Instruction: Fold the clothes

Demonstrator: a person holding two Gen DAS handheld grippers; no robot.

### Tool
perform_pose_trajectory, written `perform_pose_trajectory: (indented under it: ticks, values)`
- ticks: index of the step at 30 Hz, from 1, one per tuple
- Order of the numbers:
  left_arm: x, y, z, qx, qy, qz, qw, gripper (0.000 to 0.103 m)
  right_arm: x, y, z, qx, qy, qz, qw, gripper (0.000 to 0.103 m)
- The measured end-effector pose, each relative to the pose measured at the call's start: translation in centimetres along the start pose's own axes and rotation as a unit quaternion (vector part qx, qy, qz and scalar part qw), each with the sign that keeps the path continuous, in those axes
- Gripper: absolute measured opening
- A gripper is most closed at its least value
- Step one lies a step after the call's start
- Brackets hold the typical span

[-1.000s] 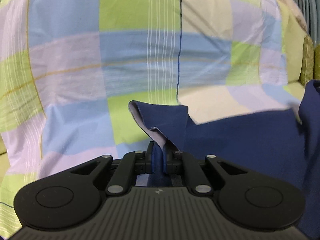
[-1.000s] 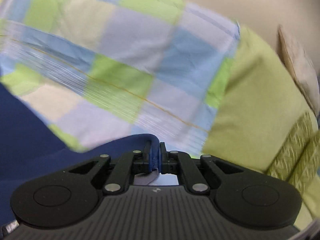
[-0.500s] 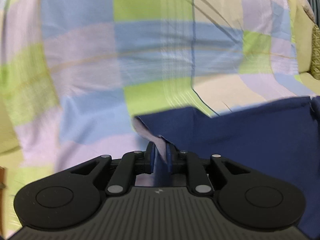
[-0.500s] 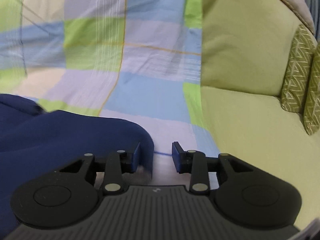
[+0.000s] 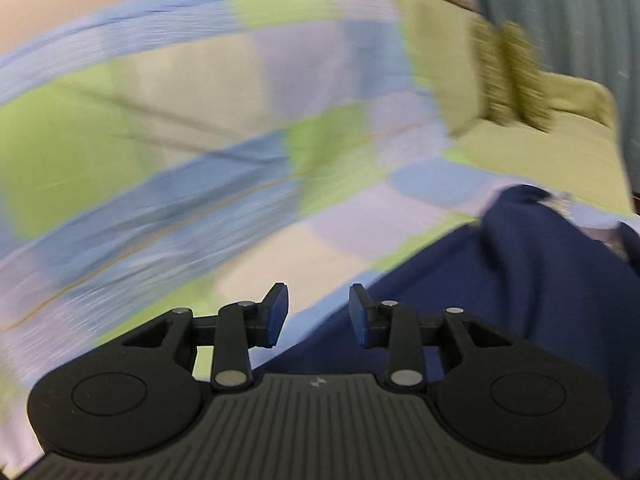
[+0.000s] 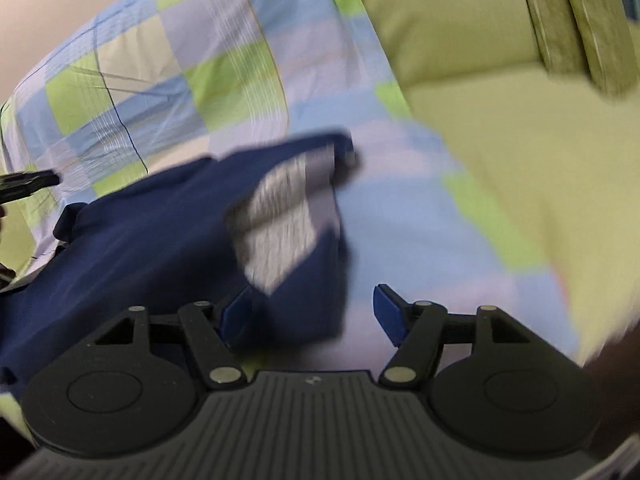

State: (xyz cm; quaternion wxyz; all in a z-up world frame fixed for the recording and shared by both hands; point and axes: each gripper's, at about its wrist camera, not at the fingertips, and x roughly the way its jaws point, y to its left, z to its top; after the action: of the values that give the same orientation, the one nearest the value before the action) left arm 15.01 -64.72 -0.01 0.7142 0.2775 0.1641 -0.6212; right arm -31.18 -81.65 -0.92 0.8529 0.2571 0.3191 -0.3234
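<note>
A navy blue garment [image 5: 520,288] lies on a checked sheet [image 5: 200,140], to the right in the left wrist view. My left gripper [image 5: 318,312] is open, with the garment's edge just below its right finger and nothing held. In the right wrist view the same garment [image 6: 140,240] spreads to the left, and a folded-over corner shows its grey inside [image 6: 280,224]. My right gripper [image 6: 312,312] is open wide. That loose corner lies between its fingers, not pinched. Both views are blurred by motion.
The checked sheet [image 6: 224,60] covers a lime green sofa [image 6: 500,128]. Two olive patterned pillows [image 5: 508,72] stand at the sofa's far end, also in the right wrist view [image 6: 576,20]. A grey-blue curtain [image 5: 560,12] hangs behind. A black object [image 6: 28,182] pokes in at the left edge.
Both grippers were shut on the navy garment's edge one second ago. The right one opened first, then the left. The garment has dropped onto the sheet and both views have swung.
</note>
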Motion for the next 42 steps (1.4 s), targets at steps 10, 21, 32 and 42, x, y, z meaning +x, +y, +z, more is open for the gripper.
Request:
perform_pose_trajectory:
  ticks: [10,21,32,42]
  values:
    - [11.6,-5.9,2.2,0.079,0.022,-0.104,0.9912,0.041,0.3,-2.0,0.2,0.024,-0.026,0.006,0.999,0.003]
    - [14.8,-3.9,3.0,0.057,0.031,-0.031,0.9974,0.006,-3.7,-4.7,-2.9,0.062,-0.055,-0.057,0.995,0.001]
    - [17.1,-2.1,1.5,0.019,0.056,0.007,0.9982,0.045,-3.3,-4.5,-3.8,0.058,-0.046,-0.086,0.994,0.010]
    - [12.5,-3.5,6.0,-0.007,-0.023,-0.037,0.9990,0.044,-5.2,-3.6,-2.9,0.060,-0.088,-0.082,0.991,0.032]
